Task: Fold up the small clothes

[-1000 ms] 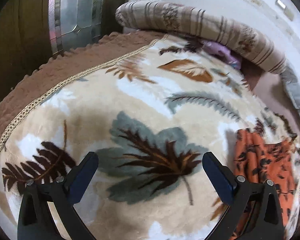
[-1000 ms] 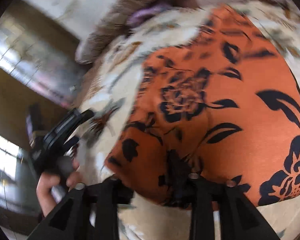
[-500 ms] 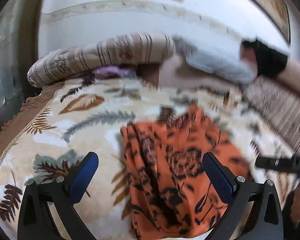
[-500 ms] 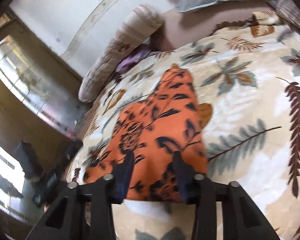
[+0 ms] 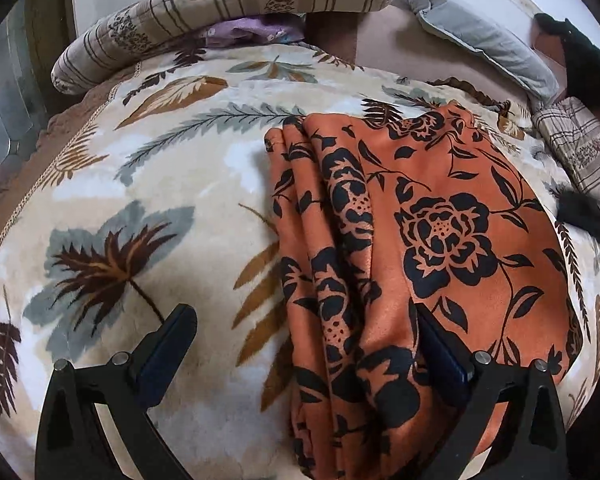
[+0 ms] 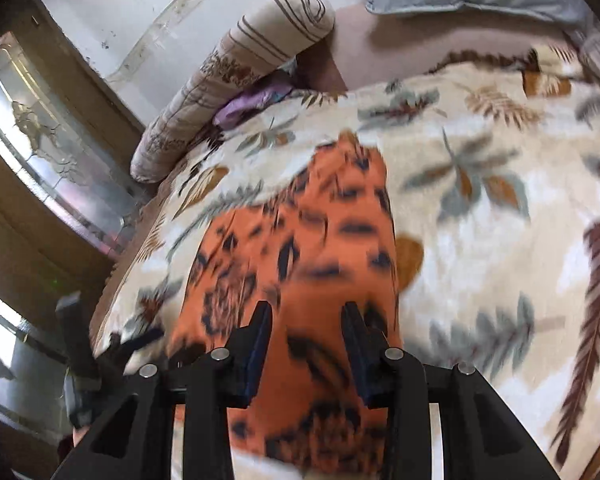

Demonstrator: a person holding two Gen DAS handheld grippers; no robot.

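The orange black-flowered folded cloth (image 5: 440,240) lies mid-bed on the leaf-print fleece blanket (image 5: 140,200). Left gripper (image 5: 304,344) gapes wide; right gripper (image 6: 306,344) stands part-open, gripping nothing. Pinch all bunched layers together.

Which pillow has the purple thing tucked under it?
The striped beige pillow, at the bed's far left. The purple cloth peeks out beneath it; the plain grey pillow has nothing.
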